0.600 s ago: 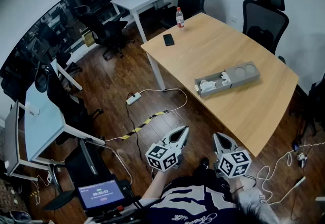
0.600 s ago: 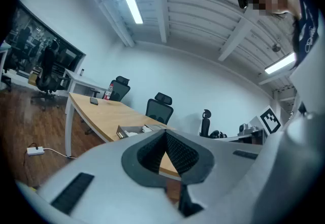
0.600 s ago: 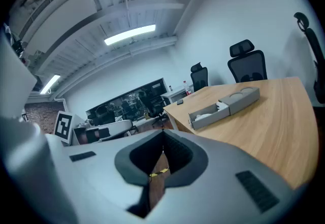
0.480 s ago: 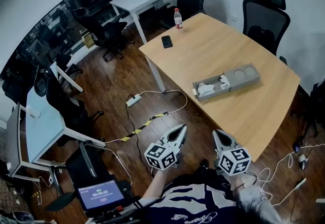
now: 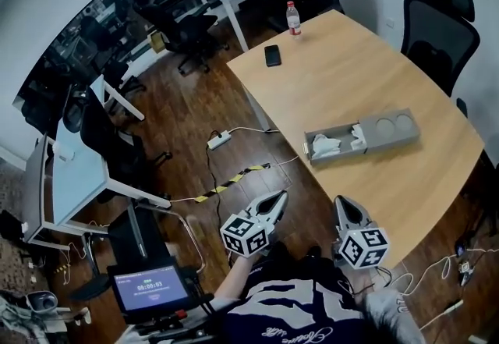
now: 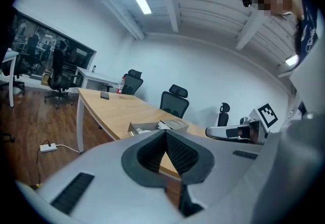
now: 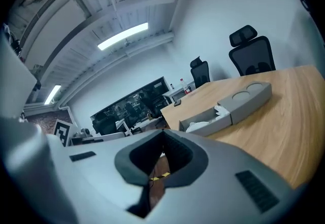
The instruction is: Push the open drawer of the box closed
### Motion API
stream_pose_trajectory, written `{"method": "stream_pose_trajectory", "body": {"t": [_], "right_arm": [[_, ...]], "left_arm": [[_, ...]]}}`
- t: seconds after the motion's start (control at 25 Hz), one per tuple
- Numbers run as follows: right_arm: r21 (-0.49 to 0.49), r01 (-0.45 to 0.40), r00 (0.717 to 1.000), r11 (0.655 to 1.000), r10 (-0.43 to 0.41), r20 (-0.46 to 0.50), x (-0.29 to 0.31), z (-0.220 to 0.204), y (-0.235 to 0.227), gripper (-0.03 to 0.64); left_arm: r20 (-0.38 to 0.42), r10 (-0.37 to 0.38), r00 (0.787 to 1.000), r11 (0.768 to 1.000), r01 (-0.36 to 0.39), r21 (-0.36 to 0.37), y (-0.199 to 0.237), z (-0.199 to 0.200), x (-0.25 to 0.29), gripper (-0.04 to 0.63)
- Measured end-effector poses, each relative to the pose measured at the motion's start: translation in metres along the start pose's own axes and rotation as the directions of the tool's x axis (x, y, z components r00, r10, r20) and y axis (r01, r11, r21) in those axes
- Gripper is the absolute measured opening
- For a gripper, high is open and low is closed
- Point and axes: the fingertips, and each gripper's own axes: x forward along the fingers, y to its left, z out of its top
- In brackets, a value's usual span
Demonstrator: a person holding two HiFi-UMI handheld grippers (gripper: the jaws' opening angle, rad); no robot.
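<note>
while the drawer [image 5: 331,146] stands pulled out of one end of the box [image 5: 387,132] on the table [image 5: 351,69], no push is begun: the left tongs [image 5: 279,197] and right tongs [image 5: 343,203] are held closed and empty, well apart from the box; a reach to the drawer's front is judged to be needed next.

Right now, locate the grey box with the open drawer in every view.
Head view: grey box right of centre.
Left gripper view: grey box small, mid-frame, just above the jaws.
Right gripper view: grey box right of centre.
Shared landmark: the wooden table under it.
</note>
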Motion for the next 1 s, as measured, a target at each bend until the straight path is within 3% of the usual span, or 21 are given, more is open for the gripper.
{"method": "stream_pose_trajectory", "body": {"t": [0.28, 0.44, 0.76, 1.0], "right_arm": [[0.026, 0.013, 1.000, 1.000, -0.013, -0.004, 0.029, 0.006, -0.026, -0.011], [0.030, 0.082, 0.997, 0.996, -0.082, 0.014, 0.047, 0.026, -0.053, -0.011], [0.072, 0.243, 0.965, 0.967, -0.248, 0.078, 0.086, 0.072, -0.084, -0.011], [0.095, 0.320, 0.944, 0.943, -0.326, 0.053, 0.104, 0.069, -0.090, -0.011]], "left_arm": [[-0.078, 0.005, 0.997, 1.000, -0.005, 0.003, 0.040, -0.006, 0.044, -0.001], [-0.189, -0.054, 0.980, 0.996, 0.065, 0.054, 0.077, -0.012, 0.092, -0.001], [-0.421, -0.163, 0.892, 0.967, 0.229, 0.110, 0.124, -0.040, 0.170, 0.000], [-0.539, -0.189, 0.821, 0.938, 0.314, 0.149, 0.133, -0.057, 0.205, 0.000]]}}
